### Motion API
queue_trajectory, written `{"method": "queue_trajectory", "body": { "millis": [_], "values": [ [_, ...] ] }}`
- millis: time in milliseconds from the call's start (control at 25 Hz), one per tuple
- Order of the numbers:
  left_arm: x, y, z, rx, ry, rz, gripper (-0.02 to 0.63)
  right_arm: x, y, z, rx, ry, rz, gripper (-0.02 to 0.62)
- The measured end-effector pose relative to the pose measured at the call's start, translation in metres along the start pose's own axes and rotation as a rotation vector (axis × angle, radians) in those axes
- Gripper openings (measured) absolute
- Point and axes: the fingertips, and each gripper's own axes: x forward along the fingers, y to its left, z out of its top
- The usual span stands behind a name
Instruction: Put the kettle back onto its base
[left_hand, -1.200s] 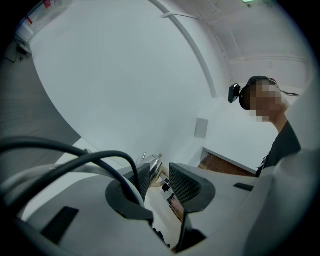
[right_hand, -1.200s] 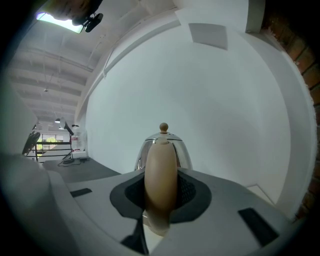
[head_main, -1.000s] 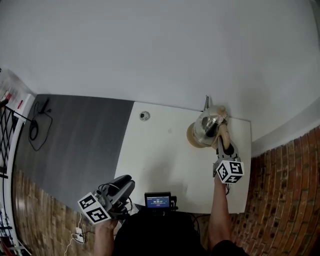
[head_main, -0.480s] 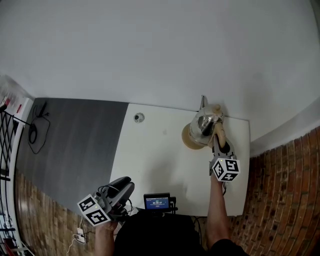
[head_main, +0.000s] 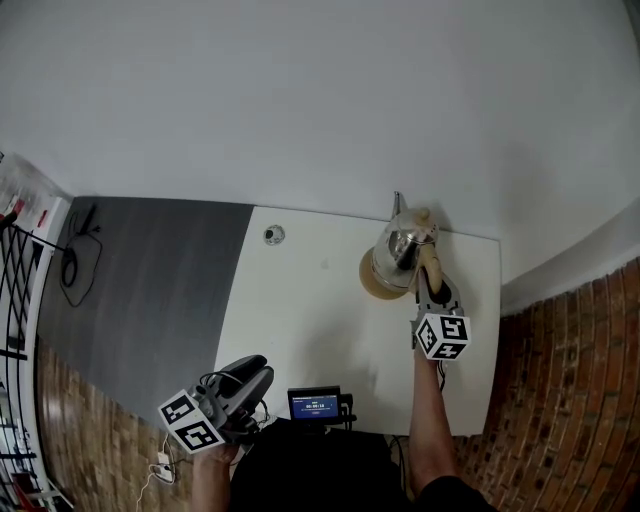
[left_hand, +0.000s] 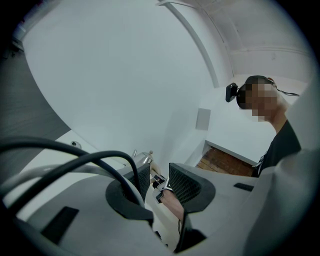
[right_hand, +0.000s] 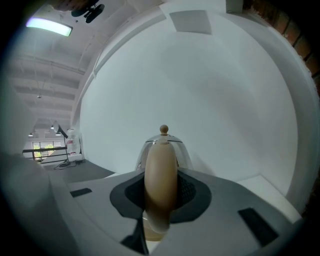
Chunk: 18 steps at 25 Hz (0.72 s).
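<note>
The right gripper clamps the beige handle of a domed steel kettle, poised over its round tan base on a white table against a white wall; the left gripper gapes empty.

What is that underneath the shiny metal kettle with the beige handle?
A round tan base on the white table peeks out from below the shiny metal kettle. The kettle's body covers most of it, so whether the two touch cannot be seen.
</note>
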Motion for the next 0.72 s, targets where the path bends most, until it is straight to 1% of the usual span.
{"method": "queue_trajectory", "body": {
  "millis": [400, 560, 720],
  "values": [
    [0.005, -0.008, -0.012, 0.000, 0.014, 0.016, 0.117, 0.005, 0.003, -0.004, -0.017, -0.017, 0.002, 0.072],
    [0.000, -0.002, -0.007, -0.003, 0.012, 0.016, 0.117, 0.006, 0.008, -0.006, -0.030, -0.018, -0.022, 0.072],
    [0.000, 0.002, -0.002, -0.006, 0.027, -0.008, 0.117, 0.005, 0.014, -0.009, -0.030, -0.026, -0.065, 0.072]
  ]
}}
